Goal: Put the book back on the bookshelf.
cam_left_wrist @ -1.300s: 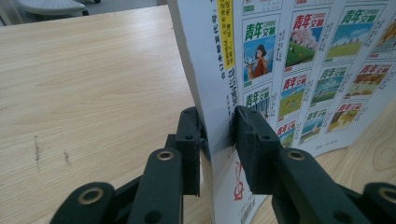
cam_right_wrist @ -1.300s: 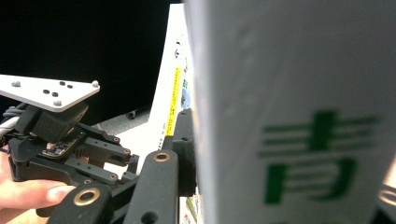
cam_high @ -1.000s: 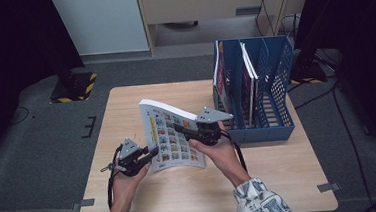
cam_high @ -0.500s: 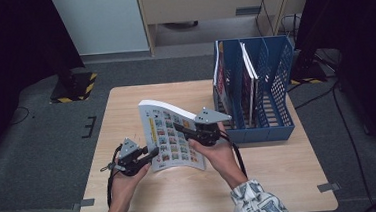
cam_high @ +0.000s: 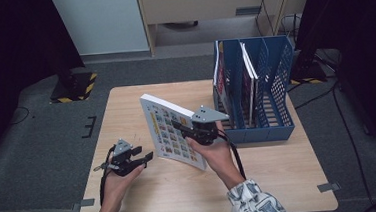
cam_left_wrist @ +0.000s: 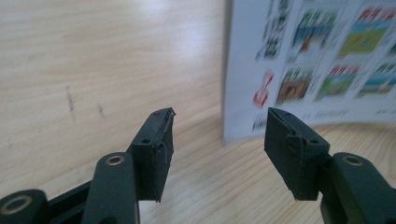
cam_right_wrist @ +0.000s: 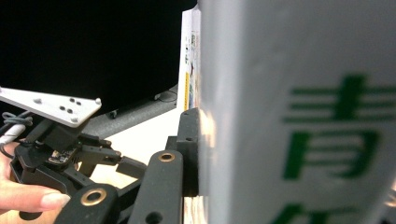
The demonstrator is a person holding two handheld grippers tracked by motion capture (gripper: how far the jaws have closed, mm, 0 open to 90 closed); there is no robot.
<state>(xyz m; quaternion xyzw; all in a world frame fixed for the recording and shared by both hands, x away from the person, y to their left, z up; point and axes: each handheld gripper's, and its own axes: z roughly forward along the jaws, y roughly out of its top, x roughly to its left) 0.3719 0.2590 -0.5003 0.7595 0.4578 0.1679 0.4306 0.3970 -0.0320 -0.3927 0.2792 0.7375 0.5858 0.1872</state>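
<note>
A thick book [cam_high: 170, 130] with a white cover of small coloured pictures stands tilted on the wooden table [cam_high: 126, 105], its lower edge near the tabletop. My right gripper [cam_high: 181, 126] is shut on its cover from the right side. In the right gripper view one jaw presses the book [cam_right_wrist: 299, 116] flat; the other jaw is hidden behind it. My left gripper [cam_high: 147, 157] is open, just left of the book's lower corner and apart from it. In the left gripper view the book [cam_left_wrist: 327, 60] stands beyond the open left gripper [cam_left_wrist: 219, 135].
A blue file rack [cam_high: 276, 100] stands at the table's right rear, with a few books [cam_high: 221, 78] upright in its left slots. The left gripper [cam_right_wrist: 100, 156] with its grey plate appears in the right gripper view. Dark floor surrounds the table.
My left gripper has drawn back a little to the left, away from the book's lower edge. The right gripper keeps its hold and the book stands slightly more upright.
</note>
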